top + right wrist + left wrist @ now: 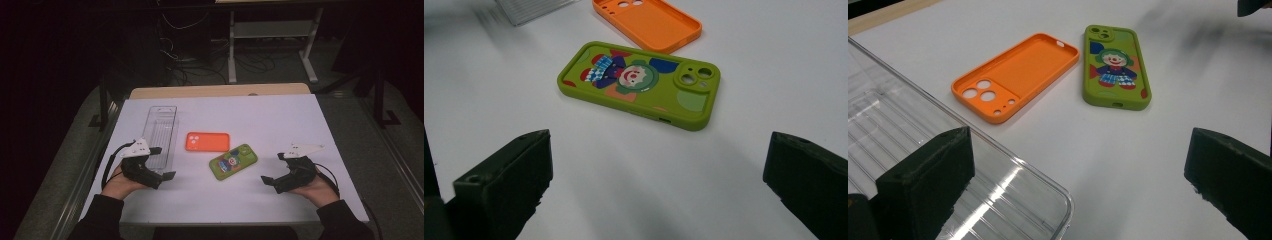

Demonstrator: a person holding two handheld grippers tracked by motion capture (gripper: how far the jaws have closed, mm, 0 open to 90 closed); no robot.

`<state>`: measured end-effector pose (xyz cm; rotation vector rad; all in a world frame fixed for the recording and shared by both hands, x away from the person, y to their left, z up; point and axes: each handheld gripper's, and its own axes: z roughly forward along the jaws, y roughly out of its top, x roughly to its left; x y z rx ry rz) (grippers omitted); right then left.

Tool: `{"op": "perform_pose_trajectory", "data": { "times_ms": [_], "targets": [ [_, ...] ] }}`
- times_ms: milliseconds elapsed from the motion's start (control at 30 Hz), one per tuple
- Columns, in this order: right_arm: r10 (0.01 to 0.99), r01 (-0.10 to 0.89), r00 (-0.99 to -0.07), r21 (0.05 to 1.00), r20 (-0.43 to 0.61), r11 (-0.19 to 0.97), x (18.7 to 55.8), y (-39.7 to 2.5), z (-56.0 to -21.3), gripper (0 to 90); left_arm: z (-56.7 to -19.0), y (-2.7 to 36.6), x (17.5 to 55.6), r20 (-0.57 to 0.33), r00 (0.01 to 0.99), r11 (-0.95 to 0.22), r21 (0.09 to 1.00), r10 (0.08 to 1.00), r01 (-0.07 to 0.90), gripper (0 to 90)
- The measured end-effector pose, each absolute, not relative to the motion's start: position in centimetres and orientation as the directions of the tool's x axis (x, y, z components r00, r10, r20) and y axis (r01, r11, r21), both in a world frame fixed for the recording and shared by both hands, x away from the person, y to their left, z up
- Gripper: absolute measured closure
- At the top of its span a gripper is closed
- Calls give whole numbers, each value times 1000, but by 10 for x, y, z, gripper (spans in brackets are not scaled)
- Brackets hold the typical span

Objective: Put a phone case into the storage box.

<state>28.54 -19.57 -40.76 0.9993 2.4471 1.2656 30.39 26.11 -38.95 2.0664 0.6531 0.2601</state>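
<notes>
An orange phone case [208, 141] lies hollow side up in the middle of the white table [280, 115], and a green phone case [233, 161] with a clown picture lies just right of it, face down. In the left gripper view the orange case [1018, 75] and green case [1114, 66] sit ahead of the jaws. The right gripper view has the green case [641, 83] close ahead, the orange case [649, 22] behind it. My left gripper [162, 163] is open beside the clear tray. My right gripper [275, 167] is open, right of the green case. Both hold nothing.
A clear plastic tray [161, 135] lies lengthwise at the table's left, its near corner [1013, 200] under my left jaw. Beyond the table's far wooden edge [220, 90] are a white desk frame [270, 40] and cables on the dark floor.
</notes>
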Motion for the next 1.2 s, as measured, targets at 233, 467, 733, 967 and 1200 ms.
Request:
{"op": "perform_pose_trajectory", "data": {
  "times_ms": [233,467,733,967,1200],
  "targets": [
    [653,469,-749,786,113,402,287,-196,-408,0,-388,259,305,-85,833,-430,825,546,366,19],
    [648,469,-753,785,115,405,288,-195,-409,0,-382,251,310,-93,832,-448,807,547,385,152],
    [643,467,-757,786,118,405,290,-195,-408,0,-374,234,317,-131,836,-429,810,532,400,457],
    [647,474,-752,784,124,401,290,-195,-408,0,-372,217,328,-173,837,-416,804,519,424,638],
    [648,471,-752,784,118,404,289,-196,-408,0,-370,191,339,-191,843,-422,797,502,432,800]
  ]
}}
